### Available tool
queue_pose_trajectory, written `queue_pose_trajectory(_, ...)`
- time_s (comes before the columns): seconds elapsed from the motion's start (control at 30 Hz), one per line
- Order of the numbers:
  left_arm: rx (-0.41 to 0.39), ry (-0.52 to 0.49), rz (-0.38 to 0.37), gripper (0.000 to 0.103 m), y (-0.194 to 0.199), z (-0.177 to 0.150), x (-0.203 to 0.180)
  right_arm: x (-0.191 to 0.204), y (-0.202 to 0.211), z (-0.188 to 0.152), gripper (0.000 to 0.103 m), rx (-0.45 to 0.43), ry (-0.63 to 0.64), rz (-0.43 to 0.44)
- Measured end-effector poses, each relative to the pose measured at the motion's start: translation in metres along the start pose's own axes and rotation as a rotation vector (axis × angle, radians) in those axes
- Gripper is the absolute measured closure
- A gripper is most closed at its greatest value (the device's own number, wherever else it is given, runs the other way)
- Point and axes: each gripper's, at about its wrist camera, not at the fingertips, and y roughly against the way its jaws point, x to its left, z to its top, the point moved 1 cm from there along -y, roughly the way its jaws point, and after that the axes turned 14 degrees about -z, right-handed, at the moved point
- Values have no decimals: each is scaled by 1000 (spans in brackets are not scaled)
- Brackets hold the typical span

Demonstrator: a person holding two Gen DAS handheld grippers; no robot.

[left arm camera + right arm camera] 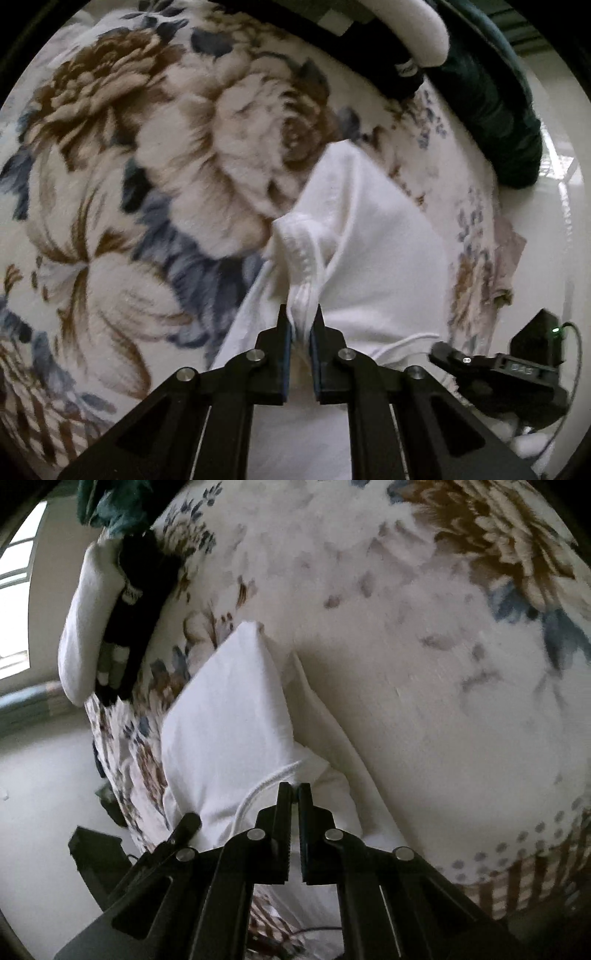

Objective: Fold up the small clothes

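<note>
A small white garment hangs lifted above a floral blanket. My left gripper is shut on its bunched ribbed hem. In the right wrist view the same white garment drapes down from my right gripper, which is shut on a corded edge of it. The right gripper also shows at the lower right of the left wrist view. The left gripper shows at the lower left of the right wrist view.
The floral blanket covers the bed. A white pillow, a black garment and a dark green cloth lie at the bed's far edge. A window and pale floor are beside the bed.
</note>
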Motion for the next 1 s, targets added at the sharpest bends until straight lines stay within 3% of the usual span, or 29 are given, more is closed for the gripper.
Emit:
queue_pose_trajectory(0.13,15,9,37,96,-5,-5,16,1,-8,-7,100,6,39,-51)
queue_pose_trajectory(0.27,23,59,-41,95,-1,-4,23,-3,-26,-8,99,37,72,-89)
queue_pose_trajectory(0.3,16,69,-78,87,5,-3,22,-2,-28,-7,99,38,82,-86)
queue_pose_trajectory(0.4,-27,101,-130,41,24,1,18,0,-25,-2,97,42,109,-68)
queue_pose_trajectory(0.43,-46,102,-149,39,29,4,16,1,-22,0,93,40,122,-62)
queue_pose_trajectory(0.47,-60,99,-170,39,31,8,12,1,-20,1,87,30,123,-62)
queue_pose_trajectory(0.5,-64,87,-180,39,30,13,8,1,-16,2,69,11,120,-62)
queue_pose_trajectory(0.53,-65,71,-165,39,26,18,4,-1,-12,4,60,-9,111,-58)
queue_pose_trajectory(0.7,2,40,-142,42,-25,36,-2,-3,-10,19,60,-17,48,56)
queue_pose_trajectory(0.73,-10,55,-172,47,-29,35,0,-1,-12,22,60,-23,39,74)
queue_pose_trajectory(0.77,-15,84,-262,55,-33,34,2,1,-15,26,60,-22,35,90)
queue_pose_trajectory(0.8,-13,101,-298,80,-33,31,5,3,-17,28,60,-22,31,99)
queue_pose_trajectory(0.83,-10,117,-310,82,-34,29,10,5,-19,30,60,-24,22,112)
queue_pose_trajectory(0.9,-5,145,-268,81,-37,25,23,6,-24,33,60,-30,16,84)
queue_pose_trajectory(0.93,-2,155,-254,75,-39,24,29,9,-28,33,60,-25,24,57)
queue_pose_trajectory(1.0,12,199,-290,69,-40,25,39,12,-37,32,60,-8,41,29)
